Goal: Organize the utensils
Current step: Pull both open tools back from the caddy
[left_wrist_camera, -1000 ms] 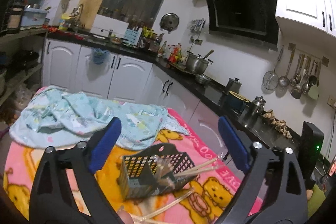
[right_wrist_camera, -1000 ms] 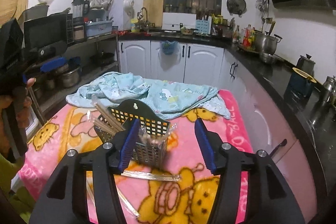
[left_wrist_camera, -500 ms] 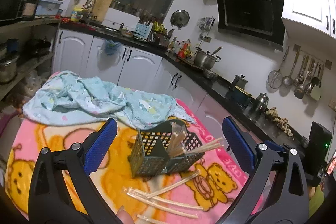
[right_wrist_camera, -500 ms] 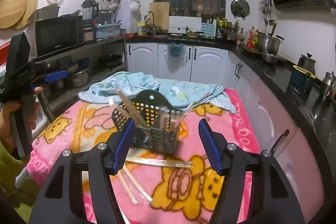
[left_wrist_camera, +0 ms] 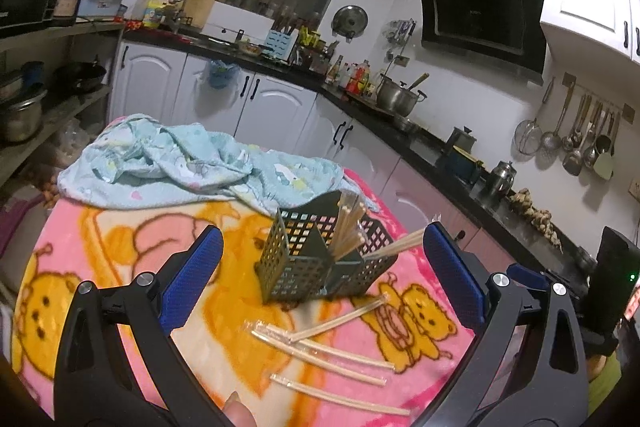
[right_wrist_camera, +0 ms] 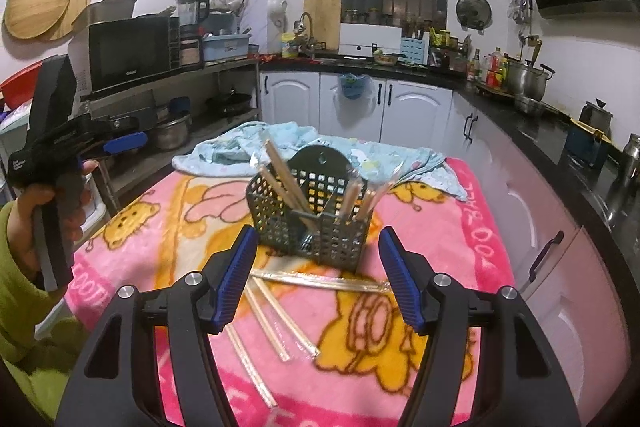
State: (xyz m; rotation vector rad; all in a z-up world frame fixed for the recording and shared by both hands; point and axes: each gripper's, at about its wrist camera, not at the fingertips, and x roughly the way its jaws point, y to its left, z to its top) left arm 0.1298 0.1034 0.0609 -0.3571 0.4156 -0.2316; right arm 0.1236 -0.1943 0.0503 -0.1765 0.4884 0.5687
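Note:
A dark perforated utensil holder [left_wrist_camera: 324, 259] stands upright on the pink cartoon blanket [left_wrist_camera: 120, 251], with wrapped chopsticks [left_wrist_camera: 350, 223] in its compartments. It also shows in the right wrist view [right_wrist_camera: 310, 215]. Several wrapped chopstick pairs [left_wrist_camera: 332, 355] lie loose on the blanket in front of it, and show in the right wrist view [right_wrist_camera: 276, 311]. My left gripper [left_wrist_camera: 320, 279] is open and empty, above and back from the holder. My right gripper [right_wrist_camera: 318, 275] is open and empty, above the loose chopsticks. The left gripper also shows held at the left of the right wrist view [right_wrist_camera: 124, 143].
A crumpled light-blue cloth [left_wrist_camera: 192, 163] lies on the far part of the blanket behind the holder. White cabinets with a black counter [left_wrist_camera: 420, 139] run along the right and back. Shelves with pots [right_wrist_camera: 176, 131] stand to the left.
Both grippers have pulled back and up from the holder, which now looks smaller. More of the loose chopsticks on the blanket have come into view. Both stay open.

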